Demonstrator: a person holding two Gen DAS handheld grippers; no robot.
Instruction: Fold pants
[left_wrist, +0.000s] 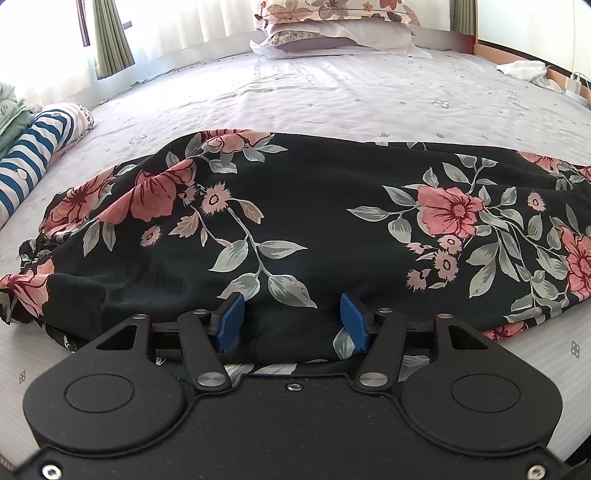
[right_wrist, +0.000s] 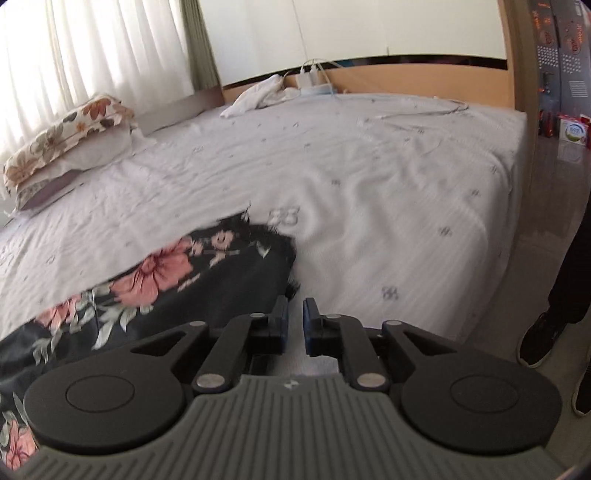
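Your pants (left_wrist: 314, 221), black with pink flowers and grey-green leaves, lay spread across the near part of the bed (left_wrist: 332, 92), on its pale sheet with small flower prints. In the left wrist view the cloth ran from side to side, bunched and rumpled at the left end, flatter toward the right.

Your left tongs (left_wrist: 293, 321) stood wide apart, low at the near edge of the pants, with dark fabric lying between the two blue fingertips (left_wrist: 231, 317); they were not clamped on it. Your right tongs (right_wrist: 295, 323) had their tips nearly together with a narrow gap showing, and nothing was held in that gap. They sat just beside the right end of the pants (right_wrist: 207, 284), over the bare sheet; that frame was blurred there.

Stacked pillows (left_wrist: 332, 26) lay at the far end of the bed, a striped roll (left_wrist: 40, 147) at the left edge, and a white cloth (right_wrist: 258, 94) by the wooden board.
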